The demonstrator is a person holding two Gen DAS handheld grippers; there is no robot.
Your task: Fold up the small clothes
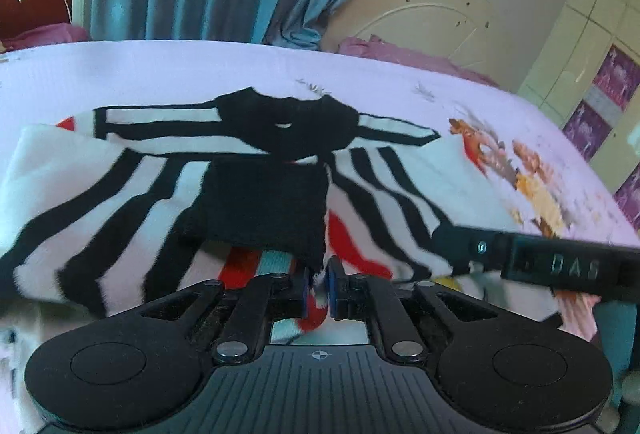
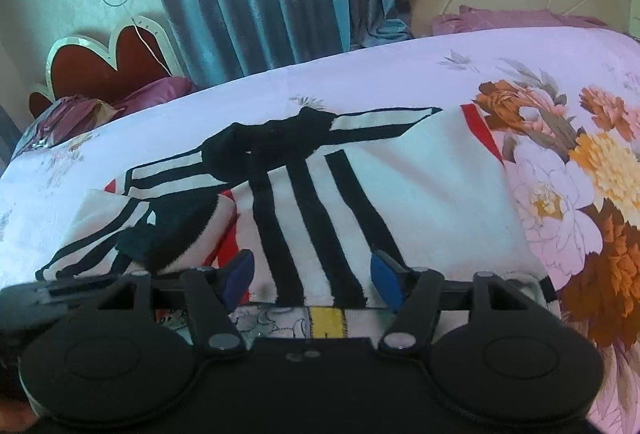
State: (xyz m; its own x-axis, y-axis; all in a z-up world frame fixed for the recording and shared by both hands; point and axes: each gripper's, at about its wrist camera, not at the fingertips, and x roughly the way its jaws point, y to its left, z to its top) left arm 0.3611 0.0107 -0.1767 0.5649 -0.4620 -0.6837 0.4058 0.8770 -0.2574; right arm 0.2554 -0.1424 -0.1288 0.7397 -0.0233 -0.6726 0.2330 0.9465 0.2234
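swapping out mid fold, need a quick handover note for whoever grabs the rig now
Left tool: jaws a narrow gap apart at the near edge of the folded flap; whether the pads still press the cloth can't be told.
Right tool: open, holding nothing, over the near hem.
Striped shirt: black and white, spread on the floral bedsheet, collar away from the tools.
Done: the shirt's left side is folded in over the middle.
Left: fold in the right side, still flat, then fold the shirt up.
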